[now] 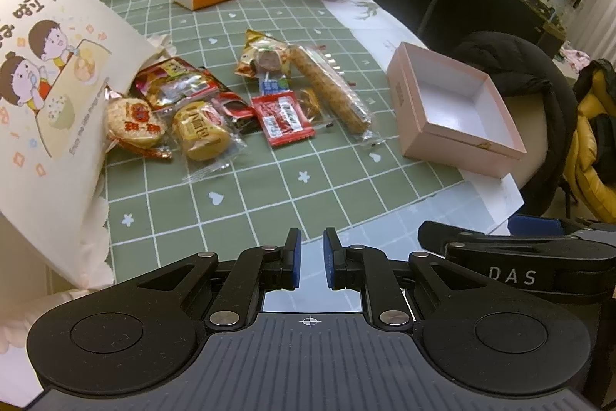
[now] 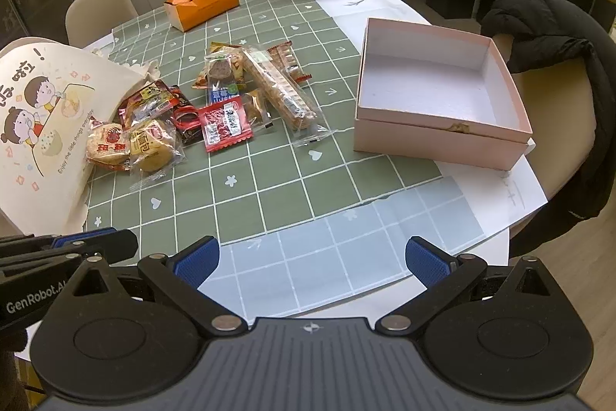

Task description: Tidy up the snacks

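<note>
I see my left gripper with jaws narrow, empty; right gripper jaws wide, empty. Snacks lie piled mid-table, lower packets half hidden; pink box beside them.

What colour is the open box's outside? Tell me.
Pale pink outside, white inside; the open box shows best in the right wrist view.

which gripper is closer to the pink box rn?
Right. The right gripper hovers at the table's near edge with the pink box ahead to its right; the left gripper sits further left, beyond the right one.
</note>
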Available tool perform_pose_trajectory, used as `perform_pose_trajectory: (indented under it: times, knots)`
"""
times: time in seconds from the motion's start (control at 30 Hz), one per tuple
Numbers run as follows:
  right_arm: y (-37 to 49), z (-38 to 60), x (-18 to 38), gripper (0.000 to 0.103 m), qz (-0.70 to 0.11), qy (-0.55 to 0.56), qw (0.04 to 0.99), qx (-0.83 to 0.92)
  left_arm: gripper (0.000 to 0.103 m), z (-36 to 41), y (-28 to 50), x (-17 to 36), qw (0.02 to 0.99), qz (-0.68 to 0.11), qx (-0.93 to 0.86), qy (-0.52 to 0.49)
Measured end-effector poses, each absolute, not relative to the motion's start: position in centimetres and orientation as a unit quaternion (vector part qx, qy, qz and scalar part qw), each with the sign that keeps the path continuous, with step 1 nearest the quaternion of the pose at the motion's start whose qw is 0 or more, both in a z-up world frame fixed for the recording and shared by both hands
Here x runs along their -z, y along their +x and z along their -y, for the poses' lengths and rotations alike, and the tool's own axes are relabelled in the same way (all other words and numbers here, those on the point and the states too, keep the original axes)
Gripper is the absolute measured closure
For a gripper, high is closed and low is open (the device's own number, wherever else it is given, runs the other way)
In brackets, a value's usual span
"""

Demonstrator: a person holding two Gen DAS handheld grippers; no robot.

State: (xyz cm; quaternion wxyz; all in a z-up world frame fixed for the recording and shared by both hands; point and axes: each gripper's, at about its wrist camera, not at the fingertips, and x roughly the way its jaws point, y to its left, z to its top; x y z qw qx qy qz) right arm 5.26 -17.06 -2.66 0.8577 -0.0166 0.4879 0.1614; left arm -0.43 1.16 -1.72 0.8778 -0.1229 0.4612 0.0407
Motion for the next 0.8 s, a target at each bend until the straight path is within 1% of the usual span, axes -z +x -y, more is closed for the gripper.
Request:
perform_pose_trajectory:
  times: [0.17,0.23,0.3,0.37,0.47,0.6,0.7,0.8]
  knots:
    - [6.0,16.7,2.9,0.000,-0.476,-0.016,0.864,-0.165,0.087,-2.9,0.3,2.8,0.867,-0.473,-0.056,-0.144]
    - [6.4,16.5,2.6,0.000,-0.445,-0.010,0.878,-0.175,0.087,-4.7,0.8,3.5,0.861,-0.476,-0.069,-0.166]
    - [6.8,16.1,2.2,0.000,-0.397,-0.004,0.896,-0.199,0.087,-6.8,1.5,4.1,0.855,-0.474,-0.083,-0.190]
    - [7.4,15.0,2.5,0.000,-0.358,-0.017,0.906,-0.225,0.087,-9.2,2.1,4.6,0.851,-0.467,-0.096,-0.219]
    - [9.6,12.2,3.9,0.000,-0.381,-0.068,0.886,-0.256,0.086,-12.7,2.7,4.7,0.853,-0.446,-0.128,-0.237]
    - [13.0,8.4,4.7,0.000,-0.379,-0.089,0.866,-0.313,0.085,-16.2,3.7,4.5,0.864,-0.422,-0.186,-0.203]
    - [16.1,3.9,5.0,0.000,-0.380,-0.106,0.845,-0.362,0.085,-19.3,4.3,4.6,0.859,-0.410,-0.221,-0.212]
    - [19.8,-1.7,6.2,0.000,-0.409,-0.105,0.805,-0.417,0.085,-20.7,4.5,5.2,0.853,-0.412,-0.236,-0.215]
